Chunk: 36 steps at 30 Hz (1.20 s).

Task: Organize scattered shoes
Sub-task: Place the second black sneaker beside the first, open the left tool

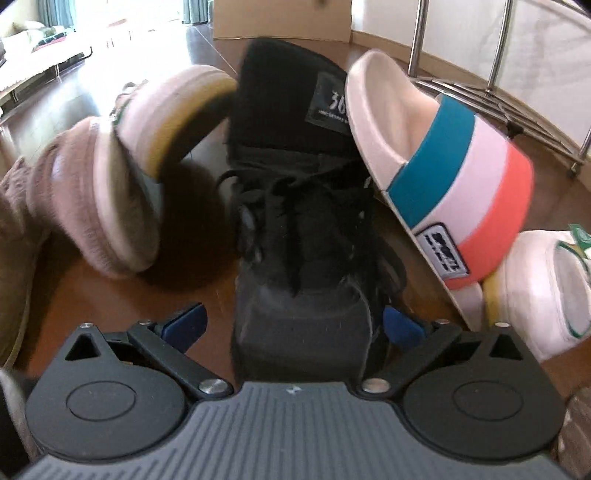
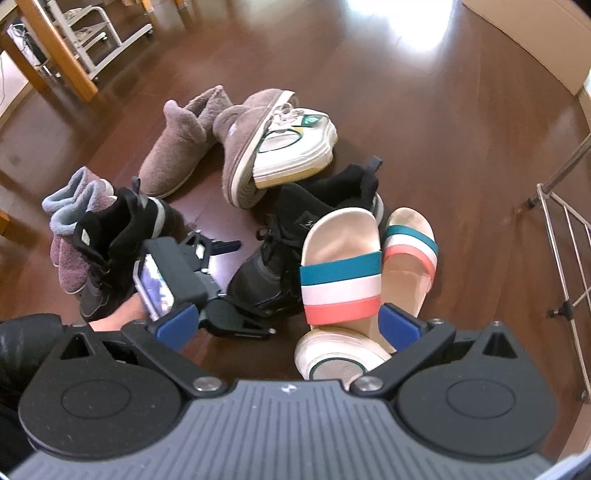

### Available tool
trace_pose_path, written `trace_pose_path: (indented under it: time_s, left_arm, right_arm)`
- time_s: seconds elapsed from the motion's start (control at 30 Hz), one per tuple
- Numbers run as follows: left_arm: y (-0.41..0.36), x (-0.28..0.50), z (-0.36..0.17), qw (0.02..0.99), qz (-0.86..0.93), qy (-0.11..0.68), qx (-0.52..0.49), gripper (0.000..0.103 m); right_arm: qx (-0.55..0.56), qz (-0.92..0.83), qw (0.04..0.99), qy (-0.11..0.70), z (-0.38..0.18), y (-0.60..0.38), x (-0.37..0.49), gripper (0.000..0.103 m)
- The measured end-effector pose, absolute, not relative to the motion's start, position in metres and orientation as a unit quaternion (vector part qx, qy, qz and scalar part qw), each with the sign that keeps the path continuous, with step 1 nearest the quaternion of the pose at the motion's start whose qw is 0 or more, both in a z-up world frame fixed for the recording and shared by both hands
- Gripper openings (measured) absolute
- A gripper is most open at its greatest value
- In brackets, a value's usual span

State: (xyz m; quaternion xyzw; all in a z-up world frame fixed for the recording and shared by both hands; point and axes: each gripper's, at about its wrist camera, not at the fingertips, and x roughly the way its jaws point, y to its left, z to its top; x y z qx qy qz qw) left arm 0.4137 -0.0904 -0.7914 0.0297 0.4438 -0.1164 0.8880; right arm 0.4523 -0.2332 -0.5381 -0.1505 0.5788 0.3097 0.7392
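A black lace-up sneaker [image 1: 303, 221] stands on the wooden floor with its toe toward me. My left gripper [image 1: 291, 325] is open, its blue pads [image 1: 184, 325] on either side of the toe and apart from it. A white slide with teal, white and coral stripes [image 1: 454, 177] leans on the sneaker's right side. In the right wrist view my right gripper [image 2: 288, 328] hangs open above that slide [image 2: 340, 269] and its partner [image 2: 410, 251], holding nothing. The left gripper [image 2: 236, 288] shows there at the sneaker's [image 2: 295, 229] toe.
Brown plush slippers [image 2: 177, 155] and a white sneaker [image 2: 295, 147] lie piled behind. A second black sneaker [image 2: 118, 240] and grey-pink slippers [image 2: 74, 229] lie left. Another white sneaker [image 2: 332, 354] sits under the slides. A metal rack [image 2: 565, 240] stands right, a cardboard box [image 1: 280, 18] beyond.
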Motion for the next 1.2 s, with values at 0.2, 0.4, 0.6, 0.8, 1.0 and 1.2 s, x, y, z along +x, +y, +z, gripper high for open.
trace_pose_path:
  time_s: [0.2,0.4,0.6,0.8,1.0,1.2]
  left_arm:
    - [-0.081,0.402,-0.787,0.885,-0.104,0.454,0.024,0.090]
    - [-0.054,0.329,-0.780,0.877,-0.069,0.476,0.010,0.090]
    - [-0.018,0.251,-0.770,0.855,-0.024,0.519,0.010,0.090]
    - [0.017,0.203,-0.768,0.842,0.042,0.536,-0.041,0.090]
    - [0.024,0.193,-0.768,0.845,0.063,0.529,-0.047,0.091]
    - [0.029,0.185,-0.767,0.843,0.066,0.531,-0.051,0.092]
  right_arm:
    - [-0.159,0.314,0.734,0.581,-0.541,-0.232,0.450,0.103]
    - [-0.155,0.319,0.736,0.577,-0.537,-0.234,0.449,0.103]
    - [-0.158,0.331,0.732,0.574,-0.535,-0.230,0.444,0.103]
    - [-0.163,0.326,0.732,0.575,-0.536,-0.225,0.443,0.103]
    - [-0.176,0.328,0.727,0.577,-0.540,-0.219,0.439,0.103]
    - [-0.176,0.322,0.728,0.580,-0.540,-0.220,0.440,0.103]
